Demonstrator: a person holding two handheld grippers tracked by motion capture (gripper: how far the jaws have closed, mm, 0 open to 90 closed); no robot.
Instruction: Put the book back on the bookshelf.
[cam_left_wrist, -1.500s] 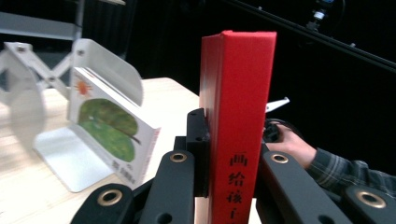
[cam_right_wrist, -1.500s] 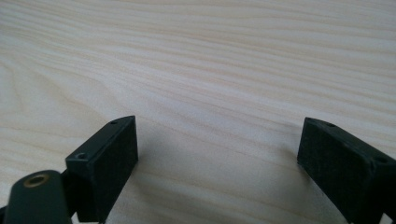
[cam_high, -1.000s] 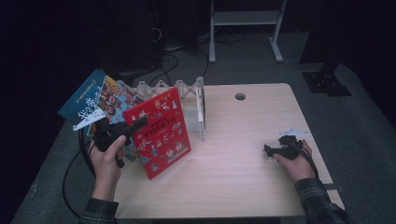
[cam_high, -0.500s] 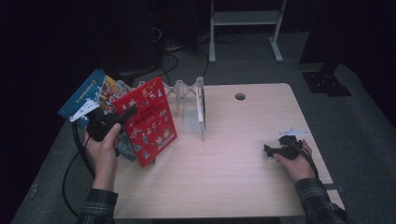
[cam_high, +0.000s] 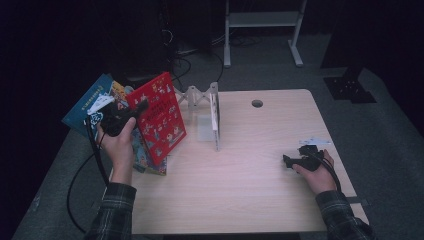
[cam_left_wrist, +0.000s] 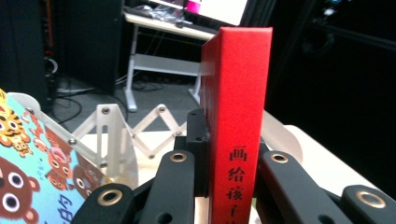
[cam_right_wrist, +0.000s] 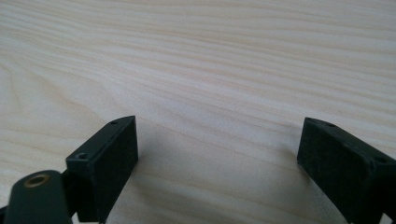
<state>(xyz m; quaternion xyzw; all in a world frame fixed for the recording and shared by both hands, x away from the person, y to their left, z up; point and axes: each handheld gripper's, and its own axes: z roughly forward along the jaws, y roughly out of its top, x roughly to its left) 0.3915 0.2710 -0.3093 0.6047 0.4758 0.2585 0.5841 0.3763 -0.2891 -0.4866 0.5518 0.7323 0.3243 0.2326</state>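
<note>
**Red book held clear of the table, ready for the rack**

The left gripper (cam_high: 131, 114) clamps the red book (cam_high: 159, 116) by its spine edge; the jaws are closed on either side of the spine, as the left gripper view shows (cam_left_wrist: 239, 140); the book is lifted off the table (cam_high: 260, 185) at its left end, tilted, above the other picture books (cam_high: 102, 100) lying there. The right gripper (cam_high: 295, 162) rests on the table near the right edge, jaws wide apart with nothing between them (cam_right_wrist: 219, 154).

To do the step well, as judged: bring the book upright before moving it towards the folding rack (cam_high: 212, 117); line the spine up with a free slot; lower it until the bottom edge bears on the table; release only then, since a tilted book is likely to tip against the divider.

The lower edge of the red book is hidden behind the hand; the spine lettering is cut off at the bottom of the left gripper view; the number of free slots in the rack cannot be made out.
</note>
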